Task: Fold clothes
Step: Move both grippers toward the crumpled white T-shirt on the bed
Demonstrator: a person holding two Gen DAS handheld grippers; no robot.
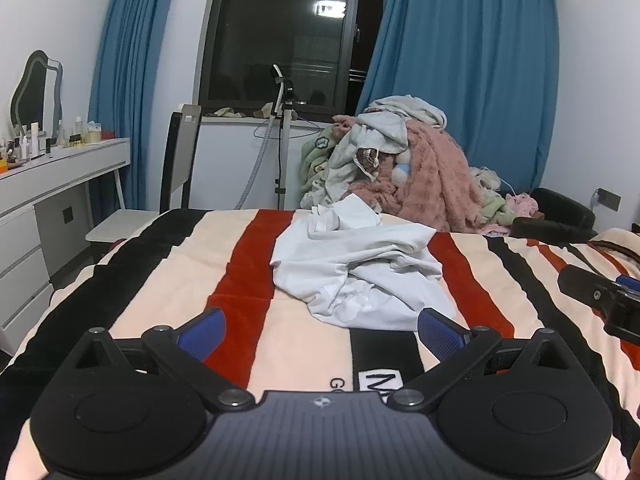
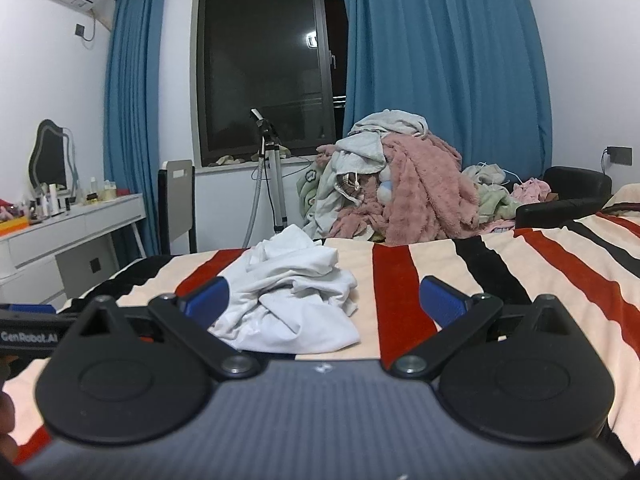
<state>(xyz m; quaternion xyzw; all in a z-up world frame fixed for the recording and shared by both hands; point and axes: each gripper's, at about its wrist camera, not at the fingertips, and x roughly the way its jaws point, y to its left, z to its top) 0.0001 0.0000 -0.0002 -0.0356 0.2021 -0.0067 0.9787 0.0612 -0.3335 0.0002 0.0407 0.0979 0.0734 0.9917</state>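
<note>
A crumpled white garment lies in a heap on the striped bed blanket. My left gripper is open and empty, hovering just short of the garment's near edge. In the right wrist view the same garment lies ahead and slightly left on the blanket. My right gripper is open and empty, with its left finger beside the heap. The right gripper's body shows at the right edge of the left wrist view.
A big pile of pink, grey and green clothes sits past the bed's far edge, by a black armchair. A white vanity desk and chair stand left. A garment steamer pole stands by the window.
</note>
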